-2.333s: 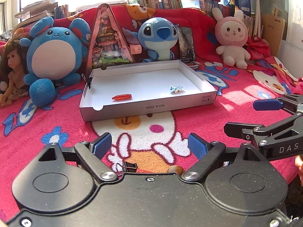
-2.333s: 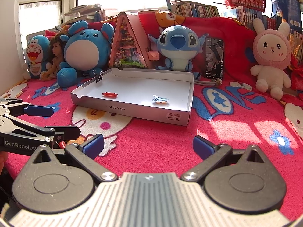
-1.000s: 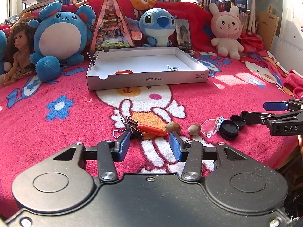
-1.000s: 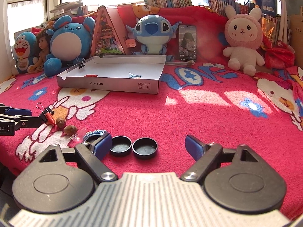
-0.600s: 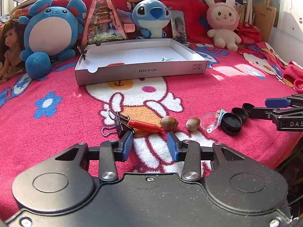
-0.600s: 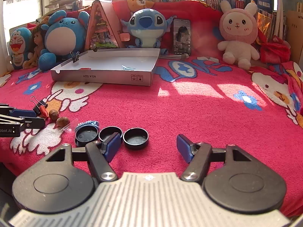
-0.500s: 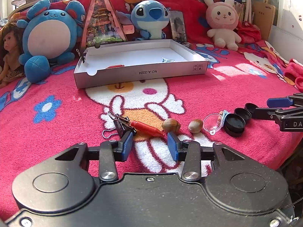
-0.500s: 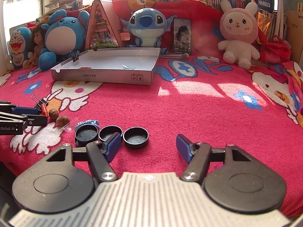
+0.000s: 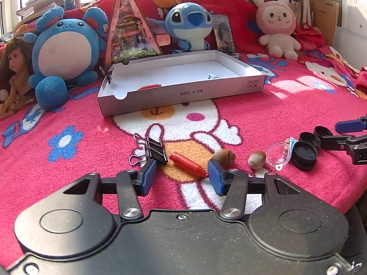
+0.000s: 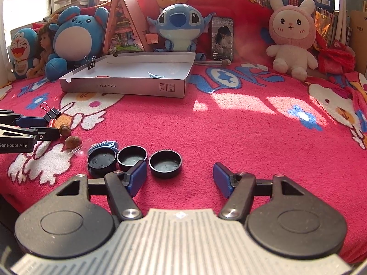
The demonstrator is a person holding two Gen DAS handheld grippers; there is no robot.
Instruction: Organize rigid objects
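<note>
Left wrist view looks along the left tongs [image 9: 182, 174], whose jaws are opening with blue pads apart; the red crayon-like stick [image 9: 188, 165] lies on the pink blanket [image 9: 263, 105] between the pads, its tip close to the right-hand pad, though no pad presses on it; a black binder clip [image 9: 154, 150] sits just beside the left-hand pad, and a brown nut [image 9: 224, 157] lies right behind the right-hand pad; a second nut [image 9: 257, 159] rests further right, next to a clear plastic dome [image 9: 278, 155] and a cluster of black caps [image 9: 305, 152]; the right tongs [image 9: 348, 135] reach in from the right edge of this view, near those caps.

Right wrist view shows the right tongs [image 10: 180, 178] with jaws standing apart and nothing gripped; one black cap [image 10: 165, 163] lies on the blanket just ahead of the gap, nearer the left-hand pad; two more caps [image 10: 132, 155] sit to its left, one partly hidden behind that pad; a small blue comb-like piece [image 10: 104, 144] lies behind them.

Farther back on the bed, the white cardboard tray [image 10: 128, 87] holds a red stick [image 9: 149, 87] and a pale blue hair clip [image 10: 156, 76]; another binder clip [image 10: 90, 62] is clamped on its rim; plush toys line the back.
</note>
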